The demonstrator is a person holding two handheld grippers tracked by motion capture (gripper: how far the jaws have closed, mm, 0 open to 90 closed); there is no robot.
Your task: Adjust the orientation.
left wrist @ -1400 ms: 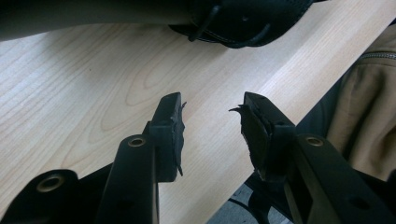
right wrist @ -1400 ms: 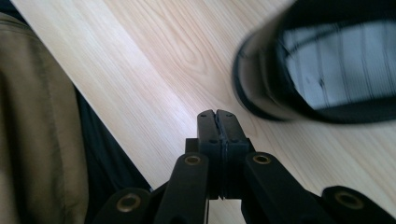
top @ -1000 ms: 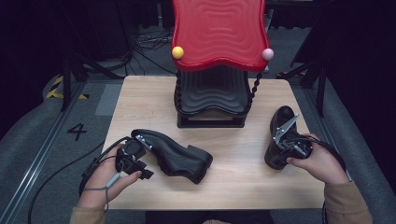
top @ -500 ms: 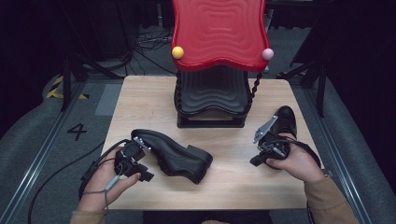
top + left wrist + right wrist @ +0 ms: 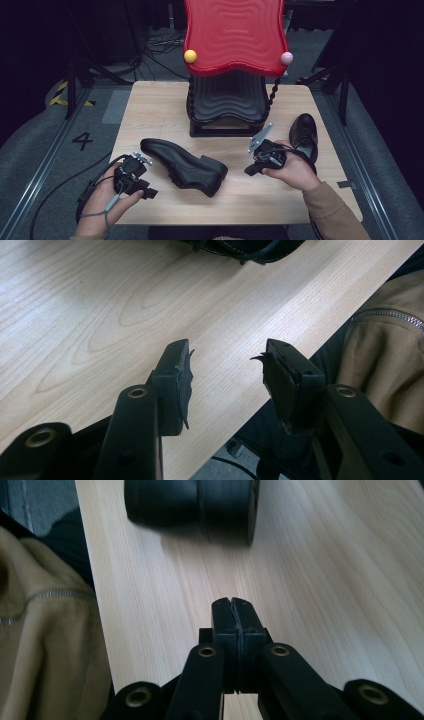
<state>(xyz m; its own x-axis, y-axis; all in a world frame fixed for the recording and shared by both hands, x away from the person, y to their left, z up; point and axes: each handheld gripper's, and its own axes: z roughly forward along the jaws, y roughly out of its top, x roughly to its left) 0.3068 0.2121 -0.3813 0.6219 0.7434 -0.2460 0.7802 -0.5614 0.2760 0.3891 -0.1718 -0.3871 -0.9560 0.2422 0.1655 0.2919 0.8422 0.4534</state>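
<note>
Right gripper [image 5: 248, 171] shifted left off right shoe [image 5: 304, 133]; jaws shut, empty.

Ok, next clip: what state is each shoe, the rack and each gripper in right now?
Middle shoe: lying on its side, not gripped.
Right shoe: upright on its sole, free.
Shoe rack: standing, shelves bare.
Left gripper: jaws just been opening, nothing between them.
Right gripper: shut, holding nothing.
</note>
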